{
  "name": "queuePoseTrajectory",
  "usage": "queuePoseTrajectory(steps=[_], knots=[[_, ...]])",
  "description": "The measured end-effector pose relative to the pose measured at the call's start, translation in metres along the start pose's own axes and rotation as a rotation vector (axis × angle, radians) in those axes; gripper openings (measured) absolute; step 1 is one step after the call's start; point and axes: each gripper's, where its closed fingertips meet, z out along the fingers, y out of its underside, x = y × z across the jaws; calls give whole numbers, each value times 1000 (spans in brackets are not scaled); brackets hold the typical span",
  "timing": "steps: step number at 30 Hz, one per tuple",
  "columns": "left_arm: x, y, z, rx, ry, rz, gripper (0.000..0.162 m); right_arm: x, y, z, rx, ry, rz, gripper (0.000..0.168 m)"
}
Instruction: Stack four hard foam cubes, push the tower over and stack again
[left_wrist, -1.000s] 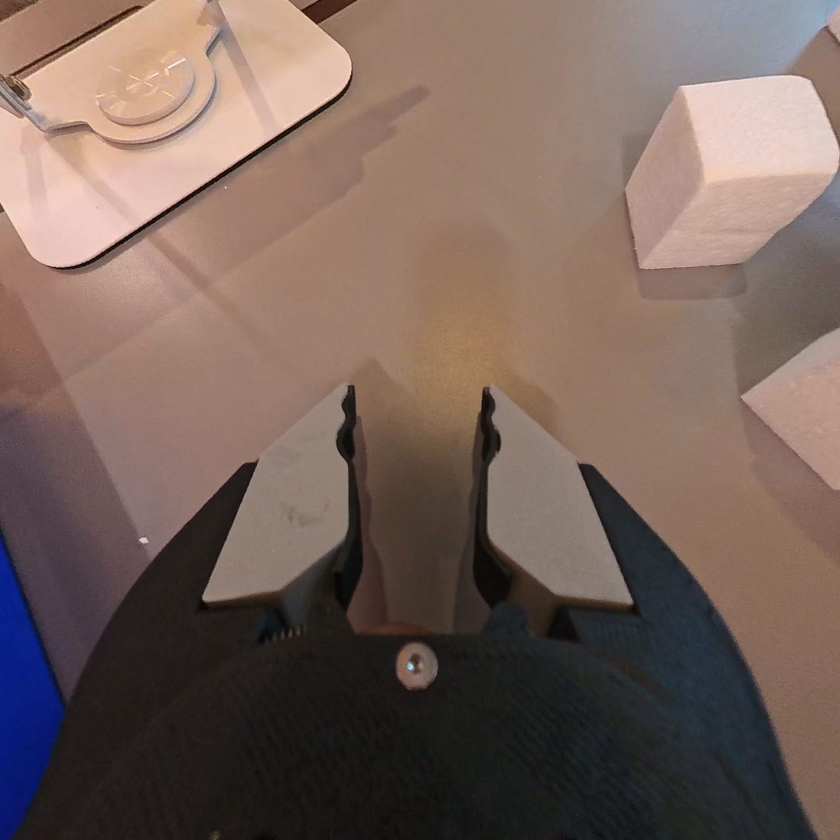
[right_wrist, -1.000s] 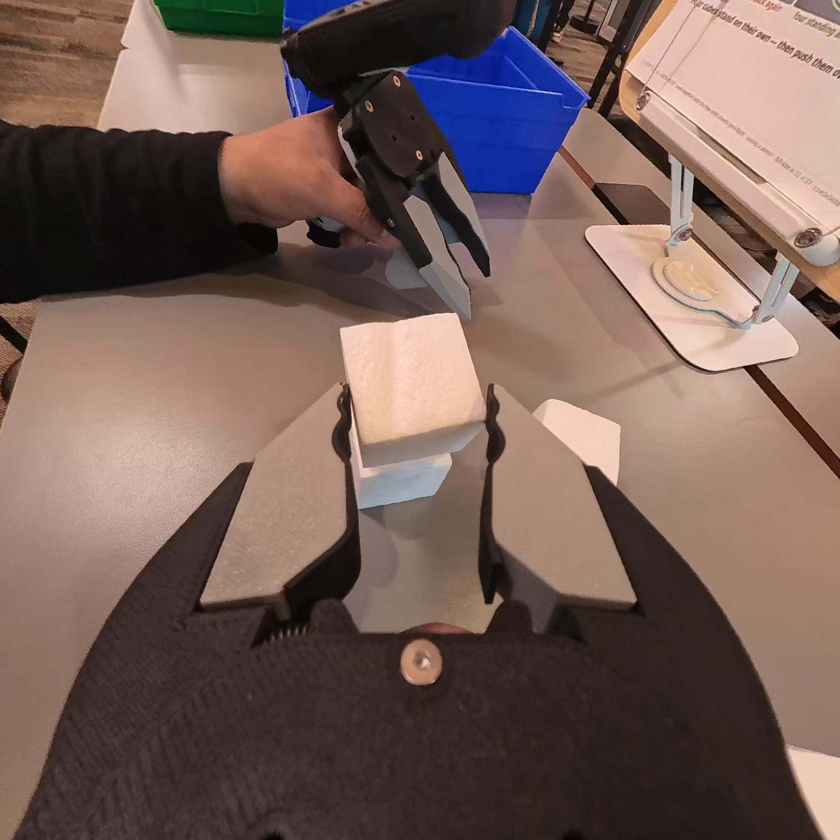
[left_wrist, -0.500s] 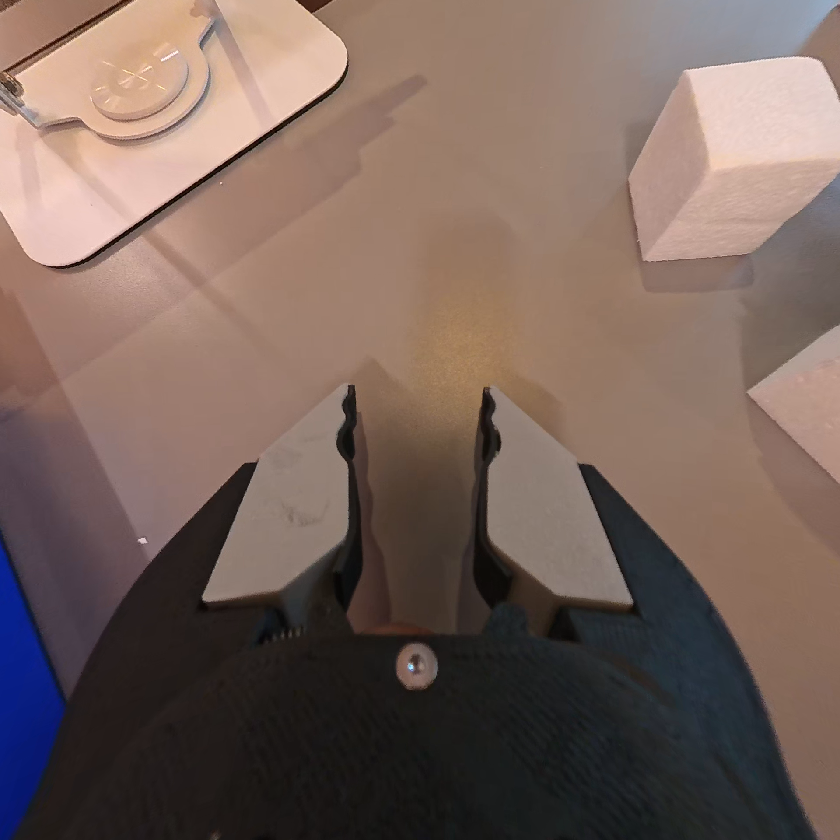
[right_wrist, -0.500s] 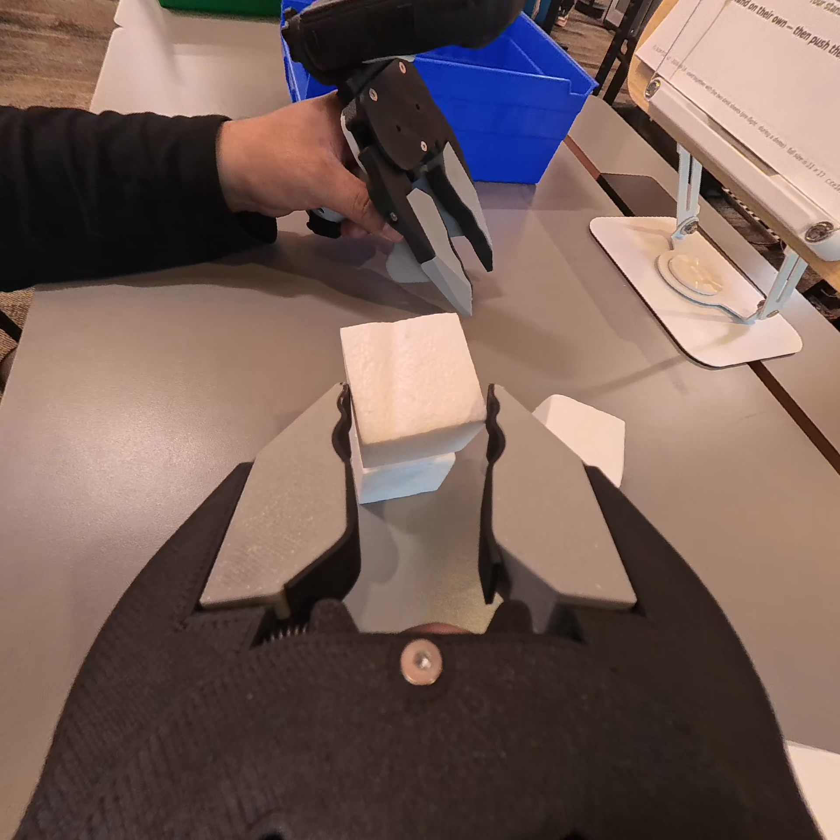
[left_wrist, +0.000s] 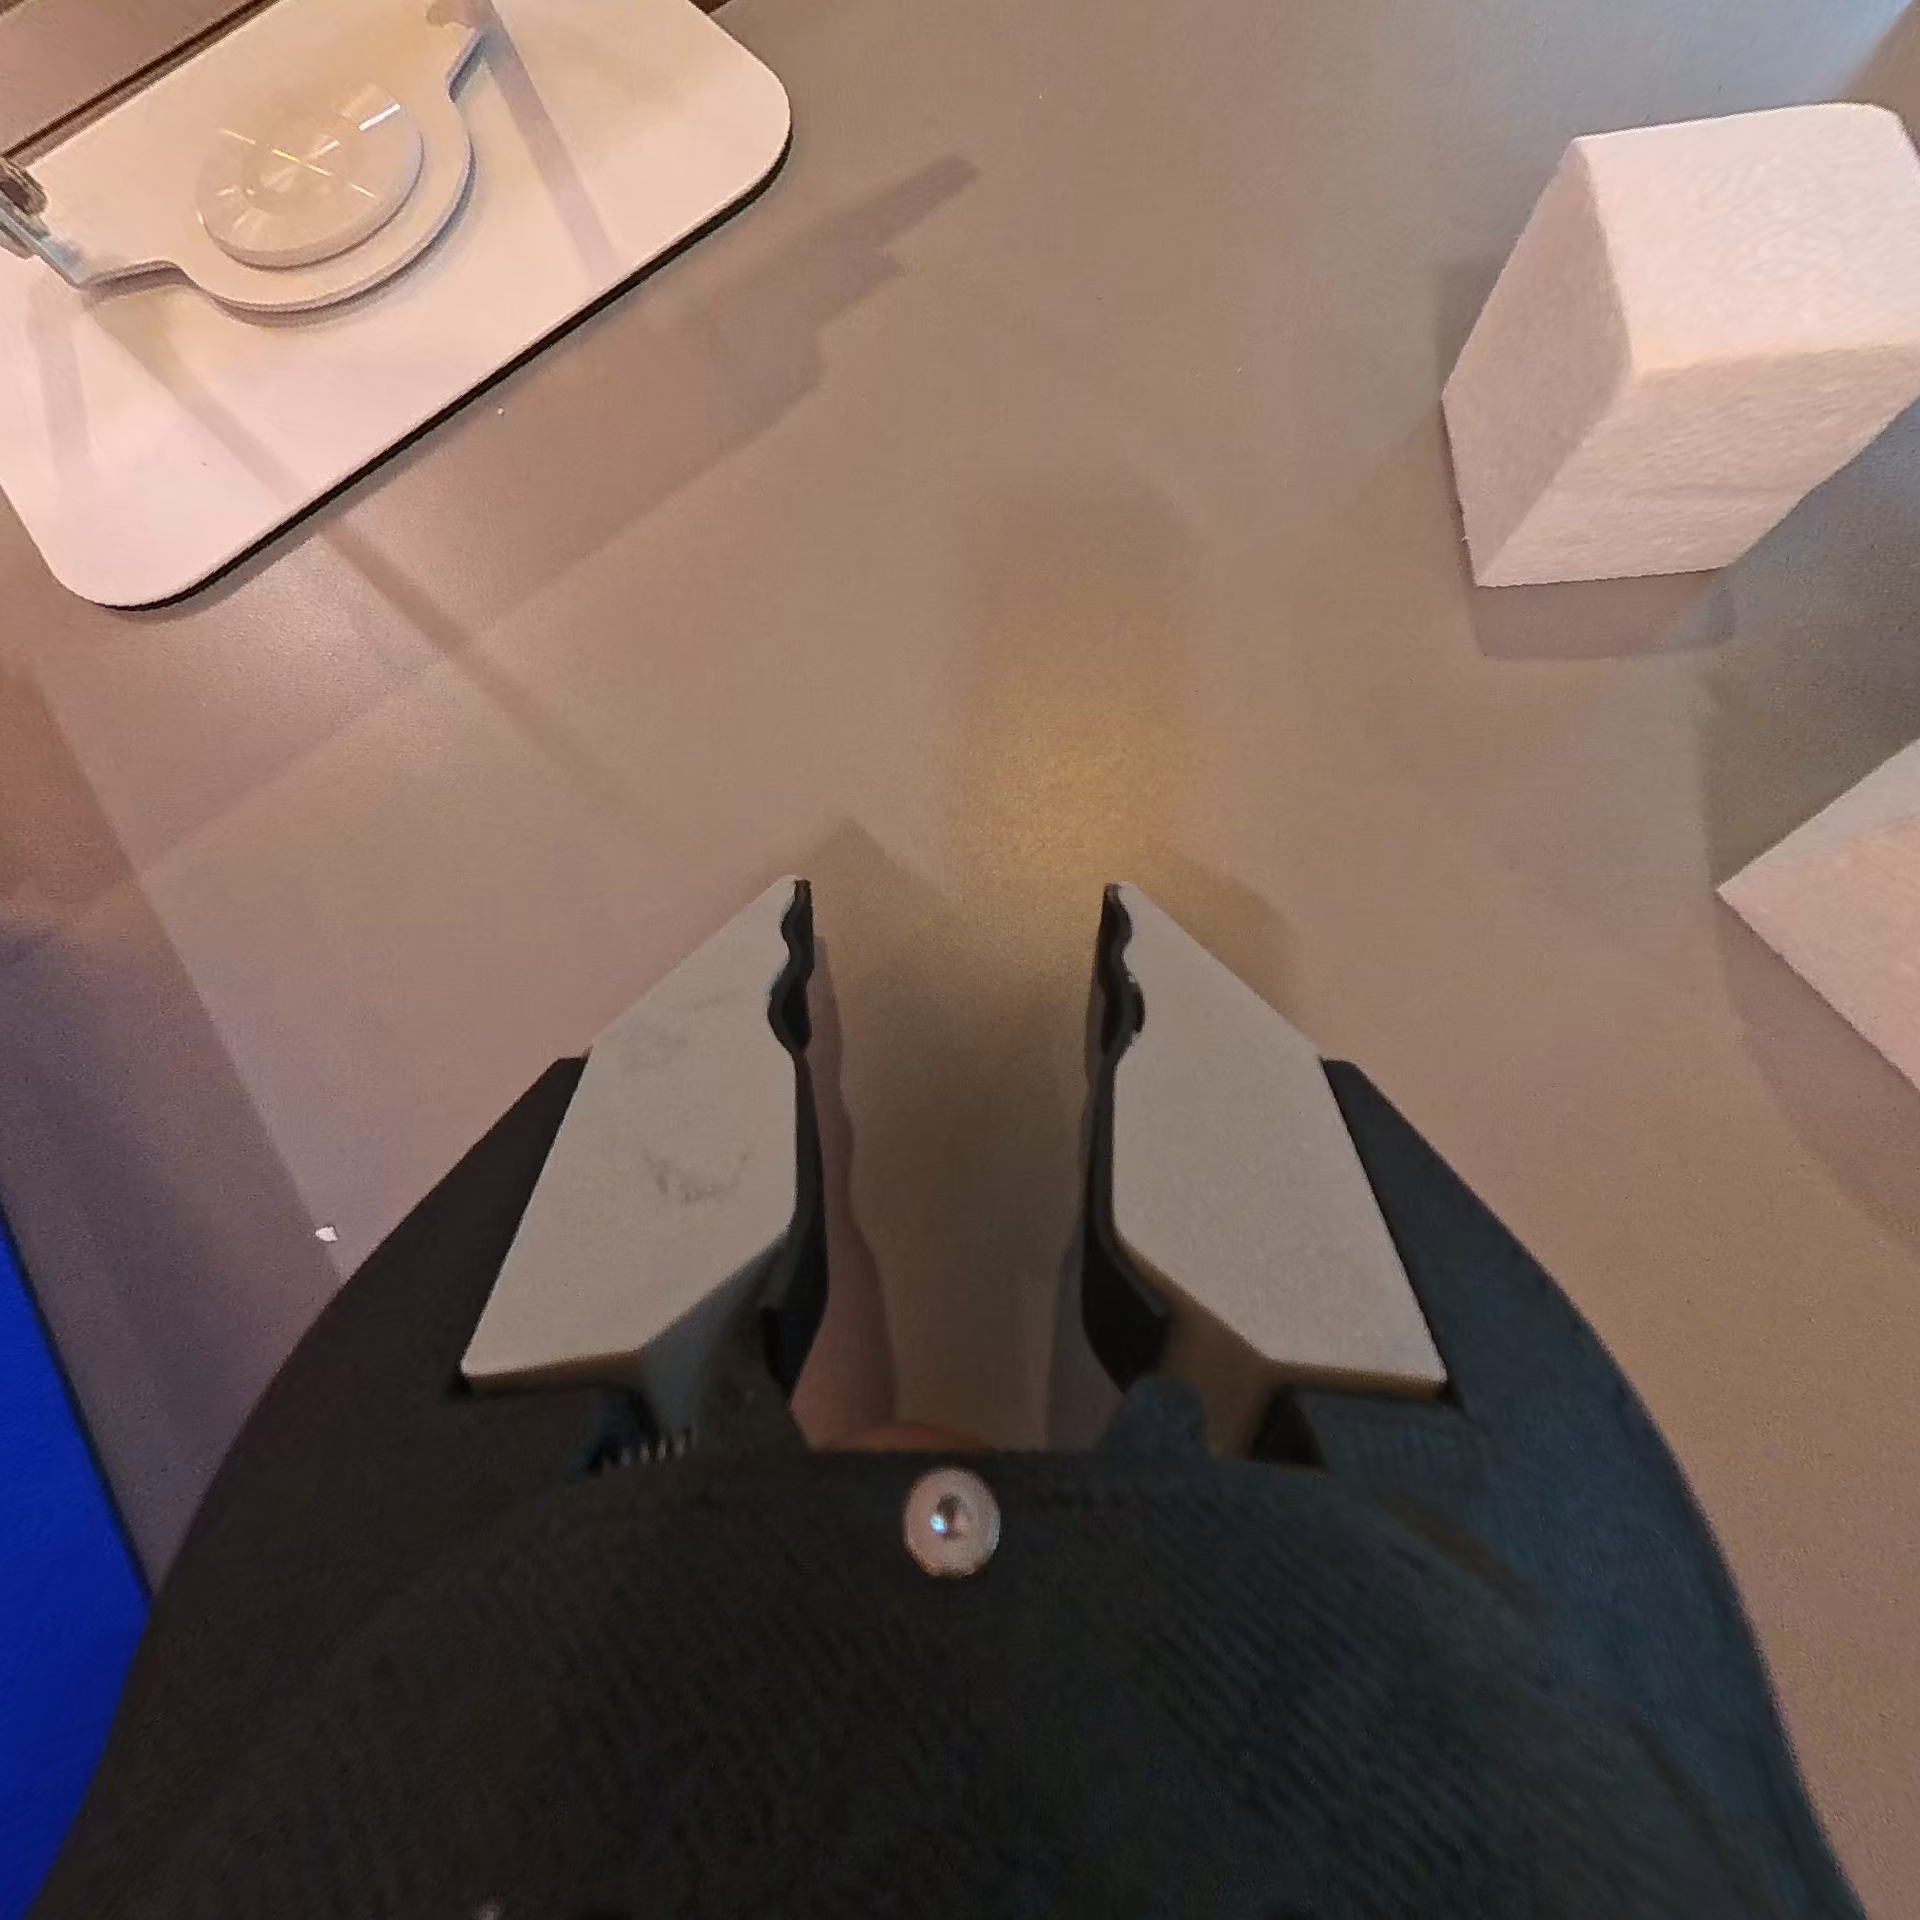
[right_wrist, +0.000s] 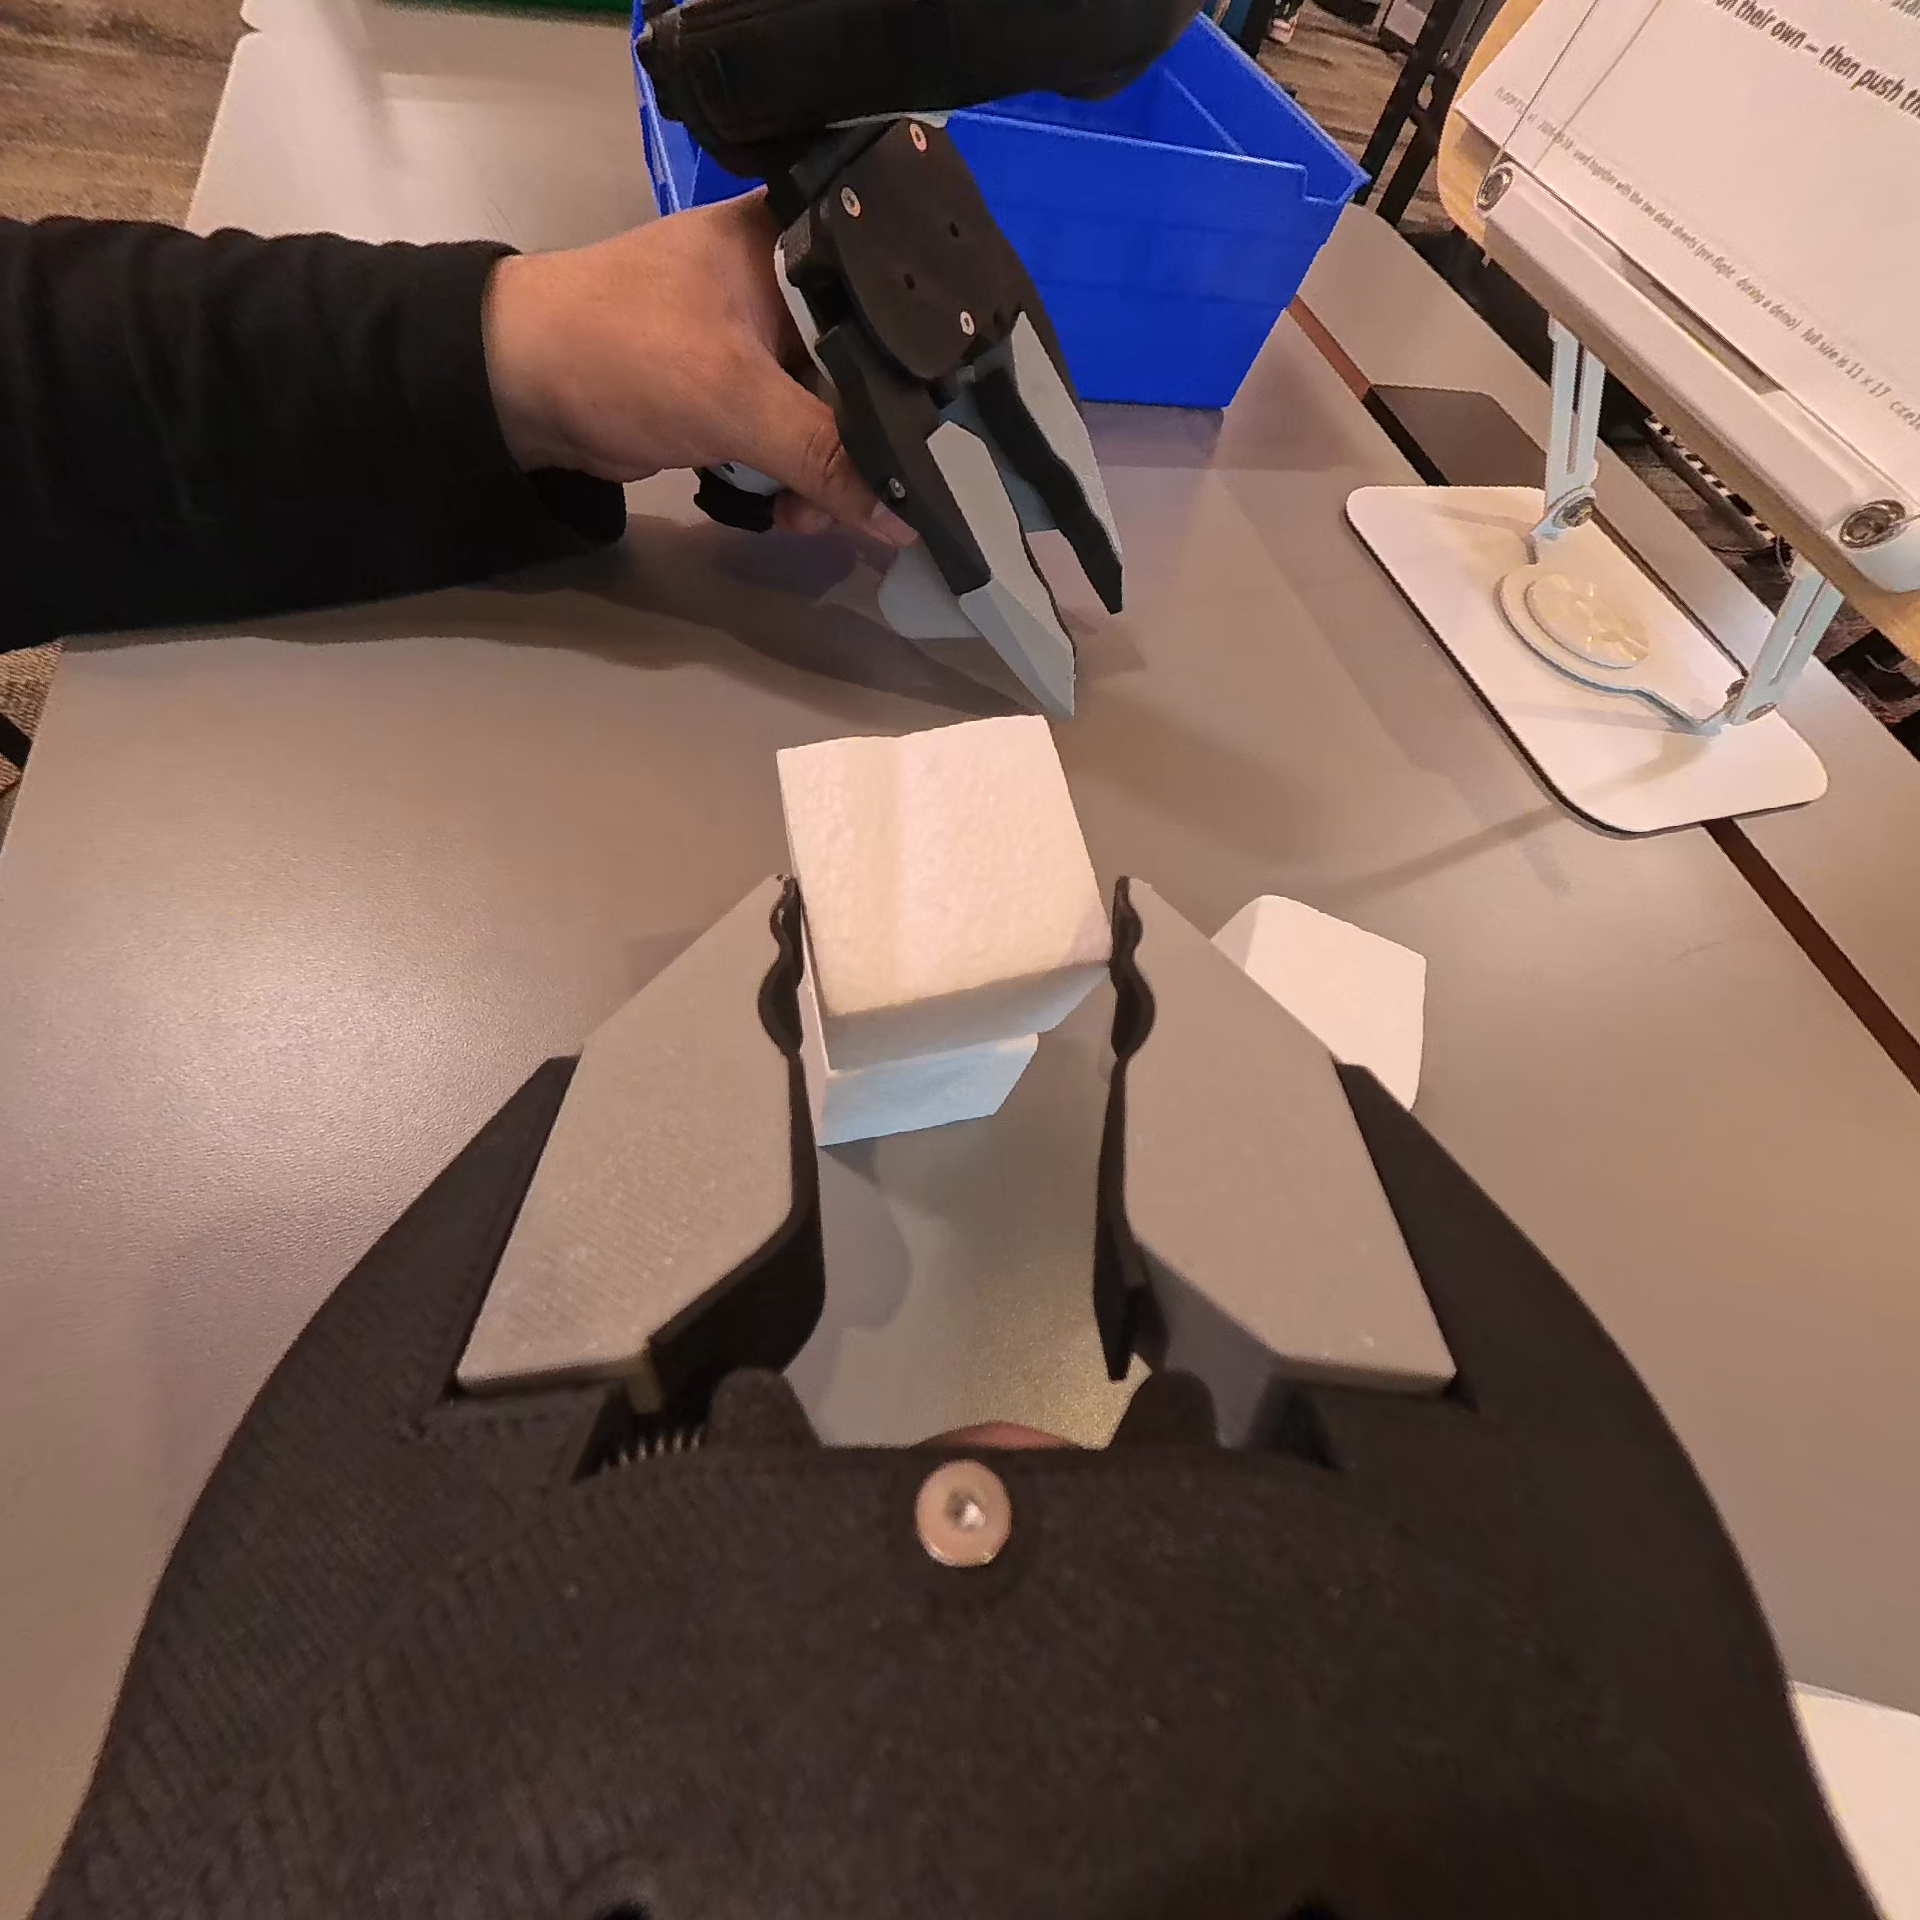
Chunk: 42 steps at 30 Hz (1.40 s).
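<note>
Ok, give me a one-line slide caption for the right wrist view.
Right gripper holds a white foam cube over a second cube; the empty left gripper hovers beyond.

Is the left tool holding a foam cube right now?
No. The left tool is open with only bare table between its fingers, and the nearest cube sits apart to its right.

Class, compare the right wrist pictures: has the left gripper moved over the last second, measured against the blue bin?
Yes. The left gripper has edged rightward across the blue bin, its open fingertips remaining above the table beyond the held foam cube.
</note>
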Motion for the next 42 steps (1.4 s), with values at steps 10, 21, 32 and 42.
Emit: queuePoseTrajectory(steps=[10,21,32,42], knots=[[0,1,1,-6,2,0,54,-1,2,3,-8,-3,5,57],[1,2,1,-11,0,4,54,0,-10,-5,81,-52,77,64],[1,2,1,-14,2,3,54,74,-12,-48,271,171,331,70],[1,2,0,-14,-3,7,55,89,52,-9,-80,345,203,61]])
